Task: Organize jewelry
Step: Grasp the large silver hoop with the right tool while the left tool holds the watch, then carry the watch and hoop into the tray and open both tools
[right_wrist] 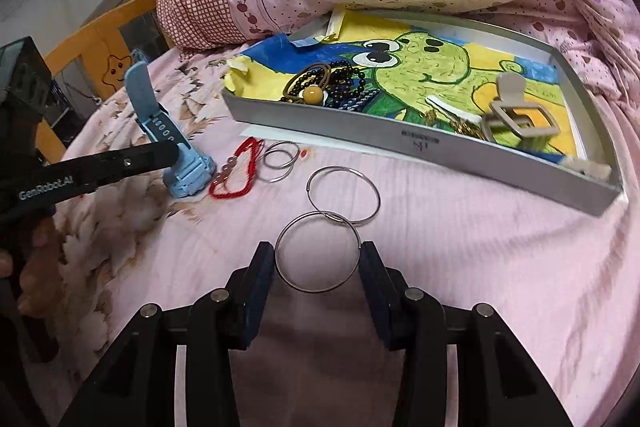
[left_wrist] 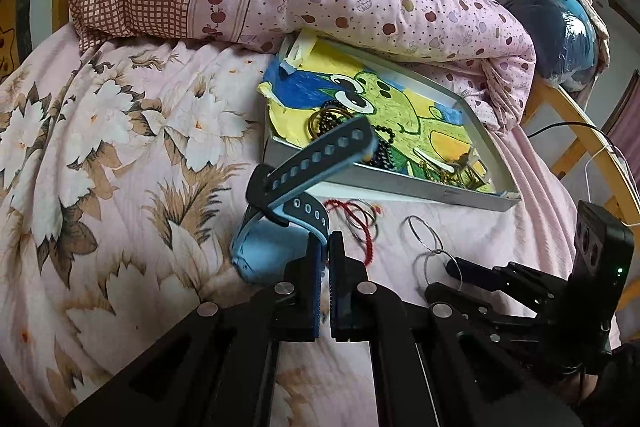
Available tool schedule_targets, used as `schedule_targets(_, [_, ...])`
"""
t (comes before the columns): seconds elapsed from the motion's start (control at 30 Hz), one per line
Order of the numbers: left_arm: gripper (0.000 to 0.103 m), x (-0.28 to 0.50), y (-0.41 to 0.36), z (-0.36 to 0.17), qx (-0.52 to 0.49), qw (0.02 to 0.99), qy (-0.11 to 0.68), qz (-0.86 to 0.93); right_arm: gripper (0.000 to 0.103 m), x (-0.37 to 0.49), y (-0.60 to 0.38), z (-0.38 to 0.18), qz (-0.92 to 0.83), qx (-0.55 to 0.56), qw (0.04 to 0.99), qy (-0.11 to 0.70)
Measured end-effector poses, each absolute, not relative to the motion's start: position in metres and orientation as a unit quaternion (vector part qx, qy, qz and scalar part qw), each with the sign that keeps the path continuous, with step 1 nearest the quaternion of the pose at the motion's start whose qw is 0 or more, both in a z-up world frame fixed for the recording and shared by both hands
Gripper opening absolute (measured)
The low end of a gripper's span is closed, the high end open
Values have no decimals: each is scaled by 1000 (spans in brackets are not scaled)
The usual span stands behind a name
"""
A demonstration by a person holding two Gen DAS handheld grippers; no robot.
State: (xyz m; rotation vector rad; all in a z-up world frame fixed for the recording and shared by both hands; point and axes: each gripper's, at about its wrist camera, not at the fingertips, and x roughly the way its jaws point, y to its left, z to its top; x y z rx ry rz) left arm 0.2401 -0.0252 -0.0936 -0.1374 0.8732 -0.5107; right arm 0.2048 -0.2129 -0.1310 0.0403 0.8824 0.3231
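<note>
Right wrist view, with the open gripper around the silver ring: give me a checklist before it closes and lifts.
1. Right gripper open, straddling the near large silver wire ring: ok.
2. That ring free of the second large silver ring: not ok, they overlap; whether linked, cannot tell.
3. Left gripper shut on the light blue rubber watch strap: ok.
4. Free floor in the grey shallow tray for the ring: ok, open area at centre.
5. Red beaded cord bracelet clear of the right gripper: ok.
</note>
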Motion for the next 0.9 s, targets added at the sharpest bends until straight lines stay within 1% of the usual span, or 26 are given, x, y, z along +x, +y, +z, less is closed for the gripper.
schedule_targets(0.27, [1, 210, -34, -76, -48, 876, 411, -248, 41, 176, -225, -125, 164, 45, 892, 420])
schedule_targets(0.57, [1, 186, -62, -52, -17, 883, 385, -268, 41, 159, -242, -104, 166, 62, 904, 389])
schedule_targets(0.9, [1, 210, -94, -30, -19, 882, 374, -286, 41, 170, -278, -61, 143, 62, 934, 321])
